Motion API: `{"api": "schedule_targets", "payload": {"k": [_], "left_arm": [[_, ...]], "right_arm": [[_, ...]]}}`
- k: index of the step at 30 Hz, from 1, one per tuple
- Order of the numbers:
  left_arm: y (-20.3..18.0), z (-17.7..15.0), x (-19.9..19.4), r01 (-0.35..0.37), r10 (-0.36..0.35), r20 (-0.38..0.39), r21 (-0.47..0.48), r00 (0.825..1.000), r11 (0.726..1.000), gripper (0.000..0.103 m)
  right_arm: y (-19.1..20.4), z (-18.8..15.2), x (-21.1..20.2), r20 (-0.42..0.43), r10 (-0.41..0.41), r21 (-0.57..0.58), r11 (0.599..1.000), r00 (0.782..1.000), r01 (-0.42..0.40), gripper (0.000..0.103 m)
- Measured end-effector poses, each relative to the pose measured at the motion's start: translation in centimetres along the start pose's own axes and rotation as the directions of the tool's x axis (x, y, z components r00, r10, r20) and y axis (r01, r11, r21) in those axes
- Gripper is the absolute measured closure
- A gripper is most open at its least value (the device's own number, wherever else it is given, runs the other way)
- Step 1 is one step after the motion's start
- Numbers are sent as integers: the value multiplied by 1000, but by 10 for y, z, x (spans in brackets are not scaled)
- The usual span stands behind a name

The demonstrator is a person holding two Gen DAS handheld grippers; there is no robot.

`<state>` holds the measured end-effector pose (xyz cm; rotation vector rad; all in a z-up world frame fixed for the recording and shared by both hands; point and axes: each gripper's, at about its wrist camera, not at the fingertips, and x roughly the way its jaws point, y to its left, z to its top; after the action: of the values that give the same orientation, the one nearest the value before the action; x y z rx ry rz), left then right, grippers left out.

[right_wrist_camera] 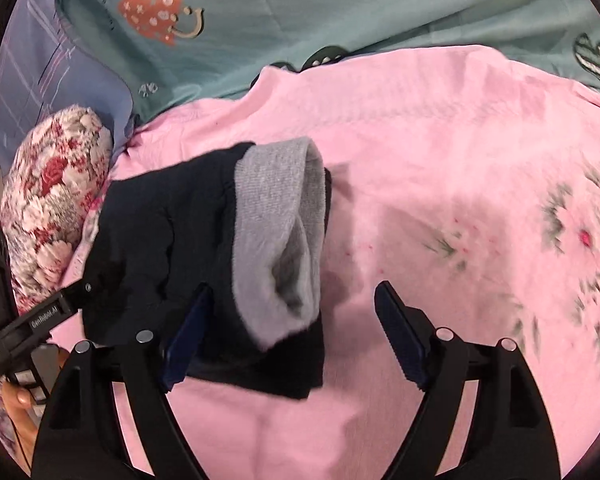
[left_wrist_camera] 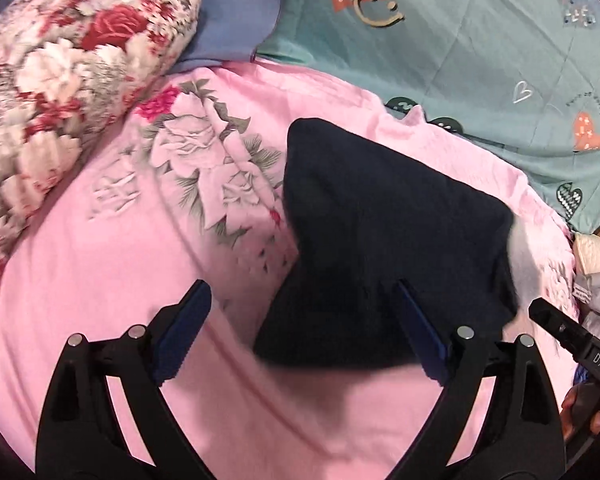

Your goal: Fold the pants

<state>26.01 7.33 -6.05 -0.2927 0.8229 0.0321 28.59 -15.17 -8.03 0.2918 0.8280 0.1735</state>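
The dark navy pants (left_wrist_camera: 380,236) lie folded in a compact bundle on the pink floral sheet (left_wrist_camera: 120,264). In the right wrist view the pants (right_wrist_camera: 160,240) show a grey ribbed waistband (right_wrist_camera: 280,232) on top. My left gripper (left_wrist_camera: 304,332) is open, its jaws wide apart above the near edge of the bundle, holding nothing. My right gripper (right_wrist_camera: 292,332) is open too, with its left finger over the pants' near edge and its right finger over bare sheet. The right gripper's body (left_wrist_camera: 568,336) shows at the right edge of the left wrist view.
A rolled red-and-white floral blanket (left_wrist_camera: 60,80) lies at the left. A teal quilt with heart prints (left_wrist_camera: 480,40) covers the far side, and a blue pillow (left_wrist_camera: 232,12) sits behind. Some clothes (left_wrist_camera: 596,280) are piled at the right edge.
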Motion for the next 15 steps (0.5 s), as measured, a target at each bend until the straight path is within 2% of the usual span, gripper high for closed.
{"api": "schedule_targets", "payload": {"k": [4,8,10,13,15], "left_arm": [[-5,-29,-42,-35,34,44,7,998,999,9],[-15,-51,-60,-81,75,102,53,992,995,4],[-16,-66,-56,-86,79,86,80,993,993,4],[-15,-75,-45,-87,87,4,101,996,991,4],[-16,-79,-45,-102,101,7,108,995,989,4]], "right_arm": [[14,-19,-46,64,-81,-31,996,995,83,20],[38,-53,-95,197,-139,-101,982,970,161,15],[47,-72,-116,280,-123,-118,980,952,162,9],[54,-96,-133,319,-142,-124,974,937,190,9],[52,-111,-138,342,-136,-92,980,930,177,8]]}}
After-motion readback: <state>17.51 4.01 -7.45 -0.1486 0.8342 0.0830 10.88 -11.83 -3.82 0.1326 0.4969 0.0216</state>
